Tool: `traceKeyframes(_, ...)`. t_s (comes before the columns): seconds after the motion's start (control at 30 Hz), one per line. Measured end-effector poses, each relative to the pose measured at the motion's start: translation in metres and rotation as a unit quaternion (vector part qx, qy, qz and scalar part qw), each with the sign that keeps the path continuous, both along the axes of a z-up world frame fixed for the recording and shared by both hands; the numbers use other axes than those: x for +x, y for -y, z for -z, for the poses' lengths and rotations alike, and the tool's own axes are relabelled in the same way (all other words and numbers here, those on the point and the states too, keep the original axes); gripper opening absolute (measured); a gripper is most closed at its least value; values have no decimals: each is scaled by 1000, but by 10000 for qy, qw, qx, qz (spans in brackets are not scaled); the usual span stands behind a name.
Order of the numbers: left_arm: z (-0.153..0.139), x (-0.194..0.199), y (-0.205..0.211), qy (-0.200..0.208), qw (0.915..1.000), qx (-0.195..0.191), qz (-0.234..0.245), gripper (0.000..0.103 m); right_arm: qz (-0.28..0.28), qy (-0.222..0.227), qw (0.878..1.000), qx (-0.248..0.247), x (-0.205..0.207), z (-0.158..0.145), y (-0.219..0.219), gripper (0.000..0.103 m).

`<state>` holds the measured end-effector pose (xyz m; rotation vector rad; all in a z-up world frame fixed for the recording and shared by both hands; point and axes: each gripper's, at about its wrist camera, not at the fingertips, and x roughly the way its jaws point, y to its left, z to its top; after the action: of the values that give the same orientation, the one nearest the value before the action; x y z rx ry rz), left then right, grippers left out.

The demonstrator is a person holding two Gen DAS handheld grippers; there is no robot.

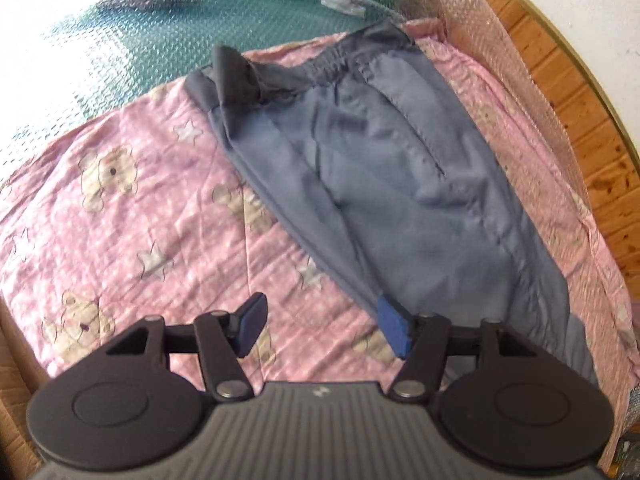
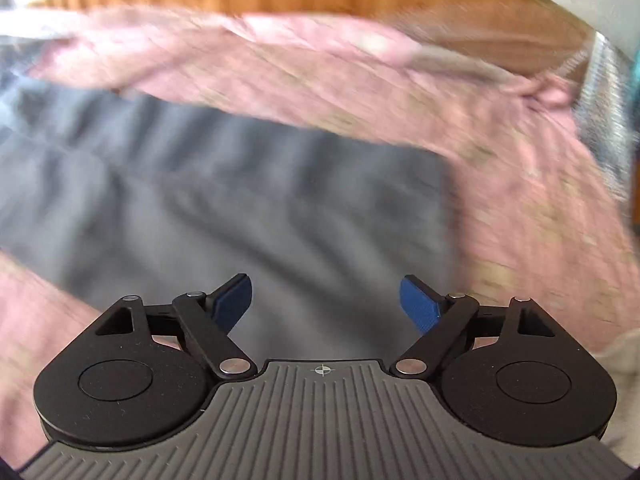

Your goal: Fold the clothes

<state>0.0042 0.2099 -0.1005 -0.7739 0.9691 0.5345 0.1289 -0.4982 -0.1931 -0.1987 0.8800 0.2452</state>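
text: none legible | labels: none | brands: none | numbers: none | signs: none

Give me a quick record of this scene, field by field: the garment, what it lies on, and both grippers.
garment: grey trousers, lying flat, elastic waistband at the far end
waistband corner: one corner flipped up
surface: pink blanket with bear and star print
beyond blanket: bubble wrap
left gripper: open, empty, at the near edge of the trousers
right gripper: open, empty, above the trousers; view blurred
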Motion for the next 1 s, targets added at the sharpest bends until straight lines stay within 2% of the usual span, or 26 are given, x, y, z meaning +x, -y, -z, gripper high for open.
traceKeyframes(0.13,5,29,-41,285,9995,59,92,62,-317,-161,9993,-87,0,14,-75,85)
traceKeyframes(0.17,8,35,-54,348,9993,66,98,62,-164,-282,9993,-167,2,20,-82,85)
traceKeyframes(0.2,14,38,-68,357,9993,103,65,62,47,-422,9988,-256,5,28,-86,86)
traceKeyframes(0.23,21,37,-84,295,9995,127,-28,62,257,-561,9975,-345,7,35,-91,93)
traceKeyframes(0.27,27,35,-100,221,9996,146,-132,61,706,-691,9944,-384,10,37,-87,97)
traceKeyframes(0.3,32,30,-116,199,9994,154,-237,59,1197,-771,9884,-534,12,32,-85,97)
traceKeyframes(0.33,37,25,-131,189,9991,161,-343,59,1677,-835,9797,-718,13,26,-84,89)
traceKeyframes(0.37,38,17,-144,294,9989,151,-339,60,1896,-788,9749,-864,12,16,-91,82)
traceKeyframes(0.4,39,10,-152,401,9986,152,-299,62,2041,-709,9712,-999,10,5,-101,83)
traceKeyframes(0.43,41,3,-160,485,9983,151,-283,67,2038,-606,9726,-937,6,-6,-117,84)
traceKeyframes(0.47,46,-1,-166,581,9979,60,-276,78,1994,-497,9752,-821,2,-17,-135,88)
traceKeyframes(0.5,52,-5,-172,682,9973,-50,-269,81,1926,-456,9776,-714,-1,-23,-158,89)
traceKeyframes(0.63,81,4,-196,912,9942,-538,-203,81,1625,-367,9856,-297,-9,-44,-255,89)
traceKeyframes(0.7,91,13,-200,919,9941,-572,-68,83,1304,-419,9906,-11,-11,-53,-312,89)
traceKeyframes(0.77,94,15,-204,1131,9921,-536,-35,90,878,-505,9946,232,-12,-58,-370,90)
traceKeyframes(0.83,98,12,-209,1359,9878,-702,-277,89,460,-563,9966,391,-11,-66,-428,90)
traceKeyframes(0.87,100,10,-212,1455,9855,-785,-380,78,270,-575,9970,452,-8,-71,-453,90)
traceKeyframes(0.9,102,10,-214,1450,9851,-819,-426,62,85,-580,9970,510,-5,-75,-476,91)
traceKeyframes(0.93,104,11,-217,1316,9869,-809,-456,29,-106,-592,9967,549,0,-80,-496,91)
traceKeyframes(0.97,103,10,-217,1318,9871,-772,-485,20,-299,-604,9960,584,5,-85,-516,91)
traceKeyframes(1.0,101,8,-218,1356,9867,-731,-513,16,-484,-580,9955,578,10,-92,-535,91)
